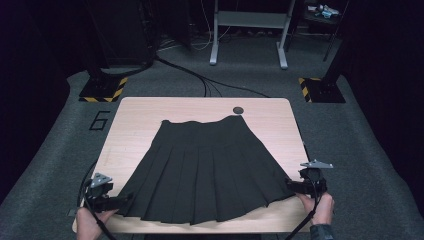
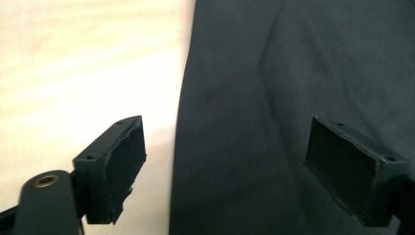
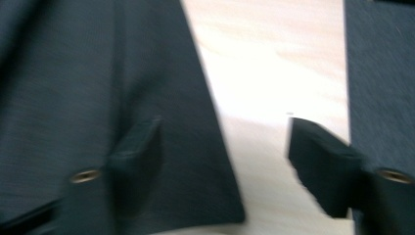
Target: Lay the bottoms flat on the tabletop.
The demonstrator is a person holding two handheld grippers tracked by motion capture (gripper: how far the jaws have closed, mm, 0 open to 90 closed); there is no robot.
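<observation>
skirt flat on the table, a gripper at each lower corner

high view: a black pleated skirt lies spread flat on the wooden table, waistband toward 12 o'clock and hem toward 6 o'clock. the left gripper sits at the skirt's 8 o'clock corner, its tips right at the hem edge. the right gripper sits at the 4 o'clock corner, also at the cloth's edge. a hand holds each one from 6 o'clock. a small dark round hole lies in the table at 12 o'clock, just past the waistband.

left gripper view: the jaws stand wide apart, one over bare wood at 8 o'clock, the other over the dark cloth at 4 o'clock, with the skirt's edge between them.

right gripper view: the picture is blurred. the jaws are spread apart, one over the cloth at 8 o'clock, the other over the table at 4 o'clock, with the skirt's corner between them.
</observation>
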